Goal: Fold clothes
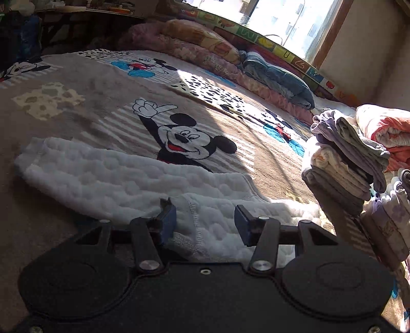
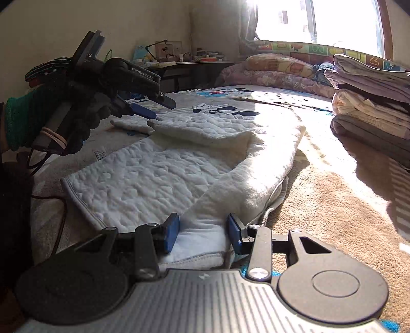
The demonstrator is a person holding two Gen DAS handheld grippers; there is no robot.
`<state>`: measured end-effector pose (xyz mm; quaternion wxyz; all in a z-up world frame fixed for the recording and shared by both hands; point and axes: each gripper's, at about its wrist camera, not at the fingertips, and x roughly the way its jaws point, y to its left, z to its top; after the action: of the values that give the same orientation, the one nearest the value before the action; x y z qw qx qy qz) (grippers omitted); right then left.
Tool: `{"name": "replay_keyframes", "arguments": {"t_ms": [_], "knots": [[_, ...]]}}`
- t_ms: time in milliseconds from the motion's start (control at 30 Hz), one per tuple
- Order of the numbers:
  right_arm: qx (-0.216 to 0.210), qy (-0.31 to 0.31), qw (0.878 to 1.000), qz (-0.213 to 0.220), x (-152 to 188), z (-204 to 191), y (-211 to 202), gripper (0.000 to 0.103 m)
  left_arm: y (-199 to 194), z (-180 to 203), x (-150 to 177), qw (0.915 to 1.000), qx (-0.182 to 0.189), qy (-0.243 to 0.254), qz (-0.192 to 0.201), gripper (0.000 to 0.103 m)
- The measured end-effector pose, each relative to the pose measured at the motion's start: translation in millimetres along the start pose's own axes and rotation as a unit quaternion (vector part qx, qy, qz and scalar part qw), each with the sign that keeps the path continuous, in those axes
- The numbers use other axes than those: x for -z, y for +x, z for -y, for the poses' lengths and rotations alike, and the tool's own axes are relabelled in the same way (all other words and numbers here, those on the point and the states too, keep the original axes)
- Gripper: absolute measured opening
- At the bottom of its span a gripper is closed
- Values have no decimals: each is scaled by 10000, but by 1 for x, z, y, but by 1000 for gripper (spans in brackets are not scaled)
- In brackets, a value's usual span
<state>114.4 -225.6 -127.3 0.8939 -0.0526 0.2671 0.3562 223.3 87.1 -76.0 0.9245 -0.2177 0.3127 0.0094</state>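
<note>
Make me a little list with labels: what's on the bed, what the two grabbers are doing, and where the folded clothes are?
surface: cartoon mouse blanket spread over the bed
garment: white quilted garment lying flat, one sleeve folded across it
left gripper: open, low over the garment's edge, fabric between its fingers
right gripper: open, fabric between its fingers at the near hem
folded pile: stacked clothes to the right of the garment
hand: gloved hand holding the left gripper
light: sun from the window
</note>
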Motion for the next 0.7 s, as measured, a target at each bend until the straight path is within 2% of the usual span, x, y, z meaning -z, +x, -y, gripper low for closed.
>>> {"name": "replay_keyframes", "arguments": {"t_ms": [133,233,333,467,533,600,700], "knots": [[50,-41,10000,20,0,-1,1,43,7,-15,7,9977,268,-618,-112,50],[56,-39,10000,36,0,-1,1,43,10,-4,13,9986,215,-466,-151,50],[58,-40,10000,46,0,-1,2,44,4,8,19,10000,-57,-47,-18,11],[61,-52,10000,57,0,-1,1,44,-28,25,22,9981,-49,432,446,9],[58,-52,10000,59,0,0,2,44,-41,30,27,9974,-1,483,531,9],[62,-64,9999,61,0,-1,2,45,-41,27,39,9986,-96,357,381,9],[103,-117,9999,62,0,-2,1,45,-15,21,55,9984,-267,455,-196,9]]}}
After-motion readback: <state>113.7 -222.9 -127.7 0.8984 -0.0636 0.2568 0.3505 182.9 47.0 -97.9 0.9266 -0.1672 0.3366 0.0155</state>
